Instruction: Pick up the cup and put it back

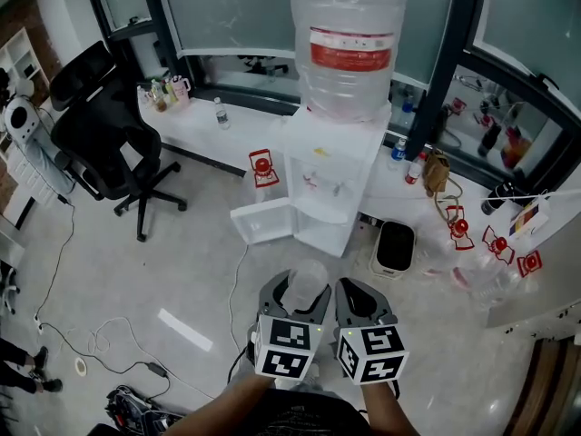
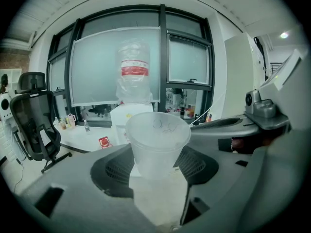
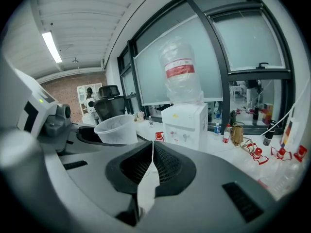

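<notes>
Behind the cup stands a red-labelled bottle, print illegible.

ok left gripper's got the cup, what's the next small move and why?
Probably carry the cup forward toward the water dispenser, kept upright. The left gripper grips it in mid-air above the floor, and the dispenser stands some way ahead. The right gripper is shut and empty.

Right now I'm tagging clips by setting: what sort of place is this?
Probably an office or lab room: a water dispenser topped with a big bottle, a black swivel office chair, and a white counter along large windows.
</notes>
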A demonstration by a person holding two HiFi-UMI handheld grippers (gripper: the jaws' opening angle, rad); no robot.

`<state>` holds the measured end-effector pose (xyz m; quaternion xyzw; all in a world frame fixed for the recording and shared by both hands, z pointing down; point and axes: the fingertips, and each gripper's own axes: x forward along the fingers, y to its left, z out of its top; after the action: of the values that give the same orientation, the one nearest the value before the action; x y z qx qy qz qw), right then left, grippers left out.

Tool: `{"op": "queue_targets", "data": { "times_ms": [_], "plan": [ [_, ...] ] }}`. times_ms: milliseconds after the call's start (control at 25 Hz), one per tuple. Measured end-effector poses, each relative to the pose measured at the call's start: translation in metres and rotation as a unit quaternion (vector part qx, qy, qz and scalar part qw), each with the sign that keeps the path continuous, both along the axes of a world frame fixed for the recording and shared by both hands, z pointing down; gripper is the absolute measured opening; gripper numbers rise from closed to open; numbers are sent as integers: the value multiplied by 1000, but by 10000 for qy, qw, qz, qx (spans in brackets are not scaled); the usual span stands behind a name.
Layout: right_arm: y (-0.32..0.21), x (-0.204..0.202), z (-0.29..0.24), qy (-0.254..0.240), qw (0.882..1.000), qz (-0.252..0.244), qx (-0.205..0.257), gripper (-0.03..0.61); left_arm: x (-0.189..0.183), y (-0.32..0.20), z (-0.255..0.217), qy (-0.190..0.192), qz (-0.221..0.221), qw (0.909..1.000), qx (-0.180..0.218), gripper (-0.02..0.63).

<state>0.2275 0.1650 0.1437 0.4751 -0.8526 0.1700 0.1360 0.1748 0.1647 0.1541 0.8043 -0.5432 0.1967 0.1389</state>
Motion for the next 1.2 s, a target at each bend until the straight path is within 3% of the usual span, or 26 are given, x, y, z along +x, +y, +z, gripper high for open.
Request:
{"op": "queue_targets", "data": {
  "times_ms": [880,1200],
  "plan": [
    [-127,-112,29,498,9948,809,-360,21,-114,-131,44,421,735,9954,-457,276],
    [-154,-130,38,689,9902,1125,-448,21,-132,-158,63,580,1109,9907,-542,276]
  ]
}}
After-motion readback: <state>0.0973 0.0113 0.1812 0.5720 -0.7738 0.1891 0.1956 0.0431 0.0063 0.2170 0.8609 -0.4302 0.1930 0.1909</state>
